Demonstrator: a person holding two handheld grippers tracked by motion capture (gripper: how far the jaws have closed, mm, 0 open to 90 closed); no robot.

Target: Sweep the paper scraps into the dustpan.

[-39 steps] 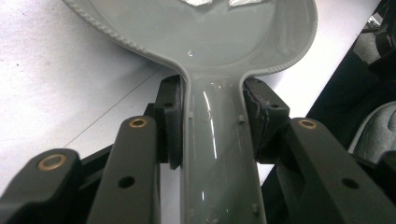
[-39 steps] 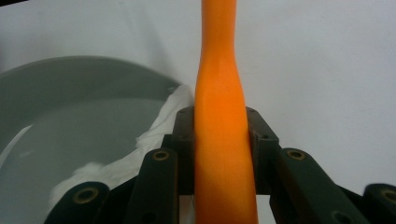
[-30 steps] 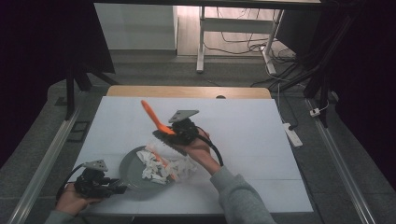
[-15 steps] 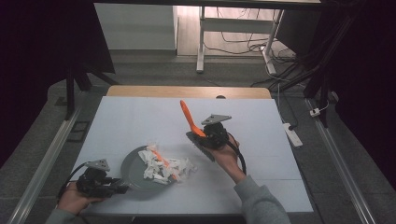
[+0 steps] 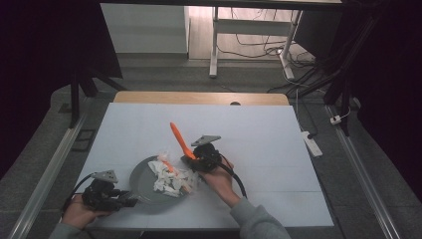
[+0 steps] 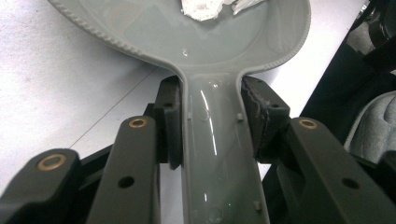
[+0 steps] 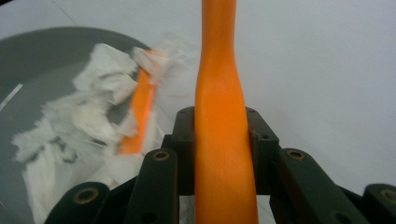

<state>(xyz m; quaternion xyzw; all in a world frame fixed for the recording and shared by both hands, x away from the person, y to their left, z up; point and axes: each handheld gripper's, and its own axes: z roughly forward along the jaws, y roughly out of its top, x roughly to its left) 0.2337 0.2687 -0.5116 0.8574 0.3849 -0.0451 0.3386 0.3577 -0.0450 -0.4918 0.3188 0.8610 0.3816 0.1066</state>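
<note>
a: down at the near left, left gripper (image 5: pixel 130 201) clamped on the handle of the grey dustpan (image 5: pixel 142 180), jaws pressed to both sides of the handle in the left gripper view (image 6: pixel 219 154).
b: and resting flat on the white table (image 5: pixel 259 129), pan mouth opening toward the right, near the middle of the near half.

a: inside the pan, a heap of torn white paper scraps (image 5: pixel 169 177), spilling over the right lip onto the table.
b: seen up close in the right gripper view too, scraps (image 7: pixel 70 126) piled on the grey pan (image 7: pixel 42 51), a bit blurred.

a: right gripper (image 5: pixel 193 158) just right of the pan, closed tight on an orange brush handle (image 5: pixel 178 137).
b: handle (image 7: pixel 222 116) squeezed between the two black pads, running straight up out of the top of that view.

a: in the high view, handle tilted up and away to the far left, above the table.
b: lower orange part (image 5: pixel 168 165) poking in among the scraps, at the far side of the heap.

a: same orange piece (image 7: pixel 140 112) lying across the paper in the right gripper view, touching it.
b: can't tell any bristles through the blur.

a: right hand (image 5: pixel 216 174) wrapped around the gripper body, black cable (image 5: pixel 239 181) looping back toward the near edge.
b: left hand (image 5: pixel 79 211) at the near left corner, right at the table edge.

a: beyond the table, a grey floor with a white power strip (image 5: pixel 311 143) off the right side.
b: and white desk legs (image 5: pixel 215 40) with tangled cables at the far end.
</note>
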